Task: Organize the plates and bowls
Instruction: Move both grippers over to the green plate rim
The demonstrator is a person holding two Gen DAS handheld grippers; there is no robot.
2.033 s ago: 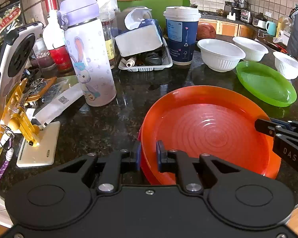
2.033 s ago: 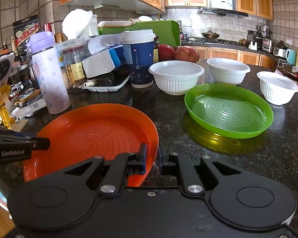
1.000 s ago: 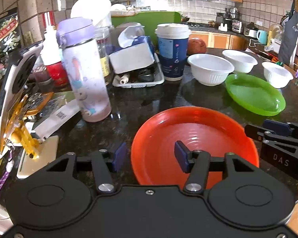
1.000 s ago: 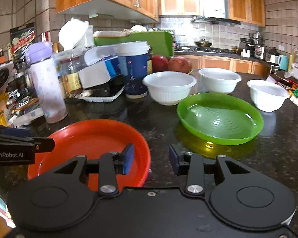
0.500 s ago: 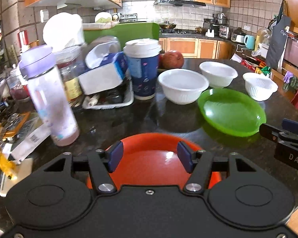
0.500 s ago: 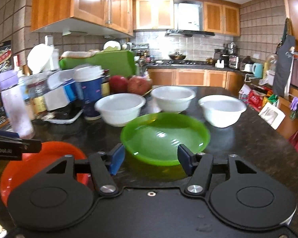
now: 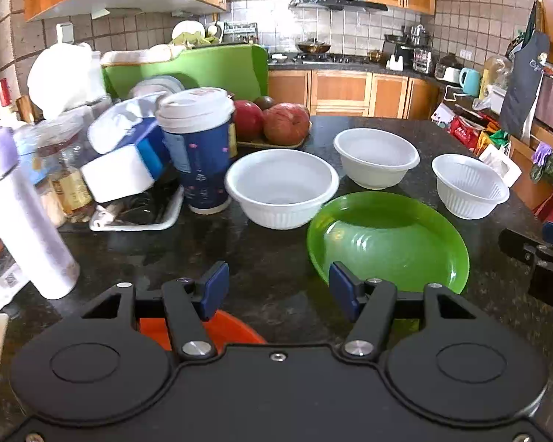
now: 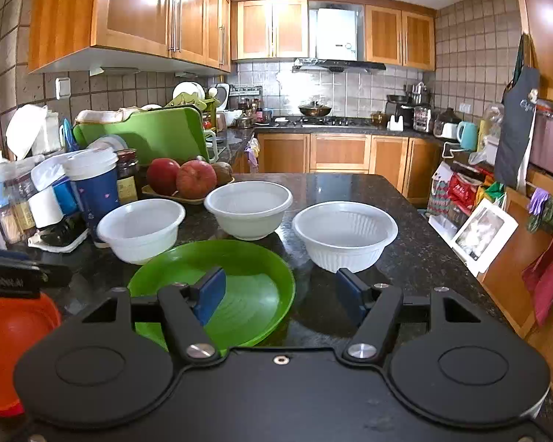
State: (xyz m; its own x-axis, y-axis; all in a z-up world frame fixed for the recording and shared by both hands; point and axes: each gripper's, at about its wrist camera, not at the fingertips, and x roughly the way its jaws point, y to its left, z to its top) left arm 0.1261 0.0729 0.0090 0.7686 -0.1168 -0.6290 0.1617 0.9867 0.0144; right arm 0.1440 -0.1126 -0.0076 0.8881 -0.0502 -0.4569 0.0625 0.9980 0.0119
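An orange plate lies on the dark counter under my open, empty left gripper; it also shows in the right wrist view. A green plate lies just ahead and right of the left gripper. Three white bowls stand behind it. My right gripper is open and empty above the green plate's right rim, with a ribbed white bowl just beyond. The other bowls stand further left.
A blue paper cup, a white-and-purple bottle, a tray of clutter, jars and a green cutting board crowd the left. Apples sit on a tray behind the bowls. The counter's right edge drops off.
Both grippers let go of the orange plate, opened, and rose and swung right toward the green plate and bowls. The orange plate now rests on the counter below.
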